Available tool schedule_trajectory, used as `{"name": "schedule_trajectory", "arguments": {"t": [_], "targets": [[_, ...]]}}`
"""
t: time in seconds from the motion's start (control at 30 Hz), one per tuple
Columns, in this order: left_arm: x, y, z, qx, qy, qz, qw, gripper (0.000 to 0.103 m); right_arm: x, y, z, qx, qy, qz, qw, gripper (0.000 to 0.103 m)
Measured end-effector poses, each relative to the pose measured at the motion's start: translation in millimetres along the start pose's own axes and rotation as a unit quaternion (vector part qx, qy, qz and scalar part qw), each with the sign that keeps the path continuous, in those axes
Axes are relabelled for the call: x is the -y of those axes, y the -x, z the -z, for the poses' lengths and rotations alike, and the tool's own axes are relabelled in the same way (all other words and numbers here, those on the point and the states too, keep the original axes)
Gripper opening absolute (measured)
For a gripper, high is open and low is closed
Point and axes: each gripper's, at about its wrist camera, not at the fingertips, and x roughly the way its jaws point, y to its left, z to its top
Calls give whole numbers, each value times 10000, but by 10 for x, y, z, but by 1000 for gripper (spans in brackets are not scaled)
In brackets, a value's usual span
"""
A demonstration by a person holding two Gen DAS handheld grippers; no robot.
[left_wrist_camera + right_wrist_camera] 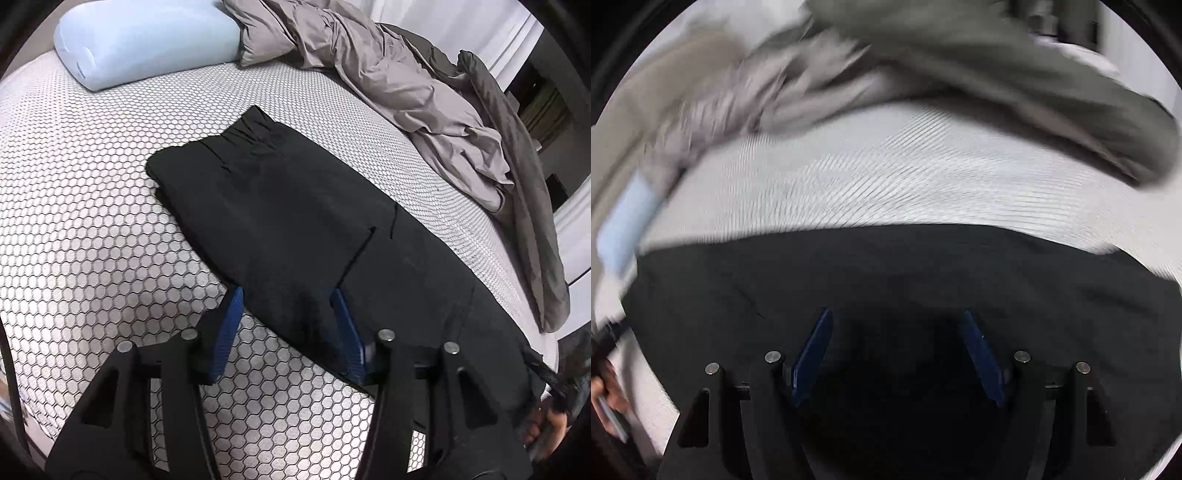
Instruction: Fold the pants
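Note:
Black pants [280,206] lie folded lengthwise on the white honeycomb-patterned mattress [92,221], waistband at the far end, with a folded-over layer ending near the middle. My left gripper [286,293] hovers over the near left edge of the pants, its blue pads apart with the cloth edge below and between them, not pinched. The right wrist view is motion-blurred. There my right gripper [895,313] stands wide open just above the black pants [886,269], with nothing gripped.
A pale blue pillow [147,40] lies at the far left. A rumpled grey duvet [388,74] runs along the far right side, over the mattress edge. A hand [546,424] shows at the lower right. White curtains hang behind the bed.

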Motion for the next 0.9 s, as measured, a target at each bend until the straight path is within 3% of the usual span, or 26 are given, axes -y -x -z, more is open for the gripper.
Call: {"name": "schedule_trajectory", "arguments": {"t": [0.07,0.1,0.13,0.17,0.23,0.3,0.4,0.5,0.53,0.57,0.63,0.7,0.77,0.83,0.9], "targets": [[-14,16,24,-41,18,41,10000,46,-133,-323,-134,-223,463,362,9980,70],[-22,-2,5,-61,42,88,9999,46,-240,-475,-159,-351,758,652,9944,63],[-37,-17,-5,-81,69,111,9999,46,-337,-577,-175,-414,1045,734,9910,26],[-46,-25,-15,-103,96,131,9998,46,-417,-611,-222,-404,1167,712,9898,0],[-76,-73,-54,-134,117,178,9997,46,-536,-568,-290,-192,1415,989,9848,0],[-86,-90,-86,-125,77,185,9997,46,-458,-497,-433,141,1166,1112,9868,0],[-118,-119,-102,-165,29,82,9998,46,-366,-517,-636,461,745,988,9912,4],[-181,-145,-101,-259,177,140,9994,46,-318,-556,-621,245,461,739,9959,9],[-202,-143,-95,-284,197,167,9993,46,-289,-502,-579,364,428,807,9952,15],[-213,-137,-91,-290,172,163,9993,47,-249,-478,-563,388,411,885,9945,30],[-231,-139,-68,-309,101,125,9994,47,-91,-344,-428,492,185,802,9954,46],[-258,-183,-53,-427,123,187,9988,47,138,-29,-124,791,-256,534,9951,60],[-291,-210,-51,-456,229,243,9984,47,436,251,269,1175,-865,429,9884,81],[-280,-239,-55,-442,224,289,9984,47,643,311,490,1279,-1294,343,9827,84],[-284,-267,-76,-400,238,264,9986,47,931,346,725,936,-1795,700,9768,75]]}}
